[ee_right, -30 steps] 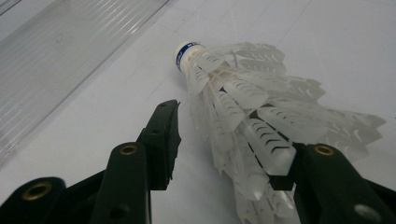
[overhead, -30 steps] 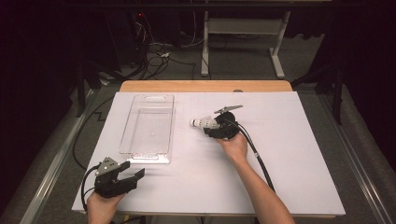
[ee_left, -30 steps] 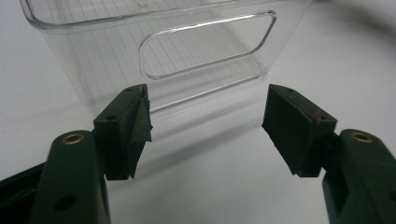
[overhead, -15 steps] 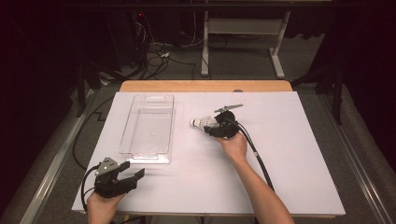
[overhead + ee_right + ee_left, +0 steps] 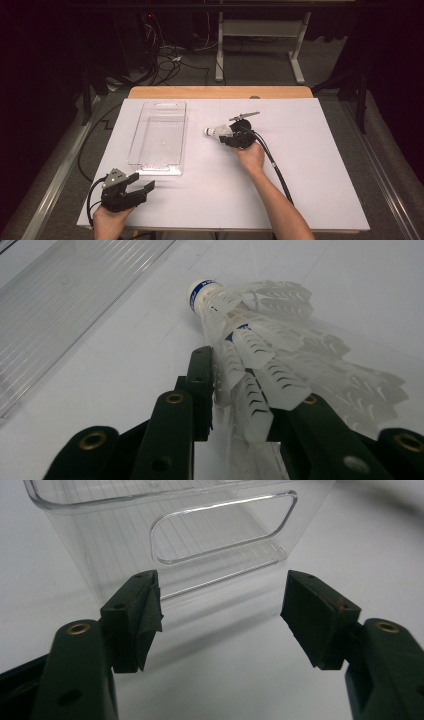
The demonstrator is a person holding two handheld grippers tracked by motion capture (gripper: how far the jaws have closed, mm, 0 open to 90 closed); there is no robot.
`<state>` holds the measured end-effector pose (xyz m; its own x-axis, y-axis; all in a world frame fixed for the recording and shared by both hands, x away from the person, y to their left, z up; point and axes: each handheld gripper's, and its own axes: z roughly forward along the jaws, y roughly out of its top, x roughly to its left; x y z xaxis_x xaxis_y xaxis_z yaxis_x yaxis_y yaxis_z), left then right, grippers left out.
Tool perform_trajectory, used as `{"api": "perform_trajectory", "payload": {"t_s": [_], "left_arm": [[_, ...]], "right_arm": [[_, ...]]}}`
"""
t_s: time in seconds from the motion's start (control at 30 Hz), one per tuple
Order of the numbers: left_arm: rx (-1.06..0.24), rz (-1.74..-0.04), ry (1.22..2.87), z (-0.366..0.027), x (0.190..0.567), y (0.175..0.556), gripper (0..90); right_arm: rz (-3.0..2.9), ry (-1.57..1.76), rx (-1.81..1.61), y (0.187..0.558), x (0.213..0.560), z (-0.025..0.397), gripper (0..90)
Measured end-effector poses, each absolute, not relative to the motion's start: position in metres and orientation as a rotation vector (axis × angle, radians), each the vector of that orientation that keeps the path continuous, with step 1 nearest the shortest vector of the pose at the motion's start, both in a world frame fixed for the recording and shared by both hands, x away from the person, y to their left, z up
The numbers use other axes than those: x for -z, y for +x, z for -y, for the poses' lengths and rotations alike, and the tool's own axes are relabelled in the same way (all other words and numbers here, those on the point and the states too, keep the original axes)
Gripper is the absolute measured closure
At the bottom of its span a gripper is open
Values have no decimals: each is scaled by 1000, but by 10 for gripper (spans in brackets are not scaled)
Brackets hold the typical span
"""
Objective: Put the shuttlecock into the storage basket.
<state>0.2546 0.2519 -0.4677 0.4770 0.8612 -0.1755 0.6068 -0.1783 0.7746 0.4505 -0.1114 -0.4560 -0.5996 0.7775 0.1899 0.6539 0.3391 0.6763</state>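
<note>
At the near left the left gripper (image 5: 142, 189) rests with jaws apart facing the clear plastic bin (image 5: 159, 135), while right of the bin the right gripper (image 5: 227, 137) pinches the feather-light, crushable shuttlecock (image 5: 250, 340) by its skirt, best gripped gently there.

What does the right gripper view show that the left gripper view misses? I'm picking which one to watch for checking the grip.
Right gripper view alone: a white shuttlecock with a blue band by its cork, its feather skirt clamped between the right claw jaws, cork pointing away from the camera.

Left gripper view alone: the left claw with jaws wide apart and nothing between them, facing the clear bin's end wall with its handle slot.

Both: the clear plastic bin and the white table sheet. For the grip, watch the right gripper view.
</note>
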Motion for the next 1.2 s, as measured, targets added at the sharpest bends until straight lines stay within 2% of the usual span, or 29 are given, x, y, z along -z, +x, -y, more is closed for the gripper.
{"api": "perform_trajectory", "payload": {"t_s": [0.73, 1.2], "left_arm": [[-384, -1224, 1889, -252, 468, 255, 331], [-386, -1222, 1891, -252, 468, 255, 331]], "right_arm": [[-2475, 1313, -1078, 451, 457, 111, 885], [-2473, 1289, -1070, 449, 453, 113, 894]]}}
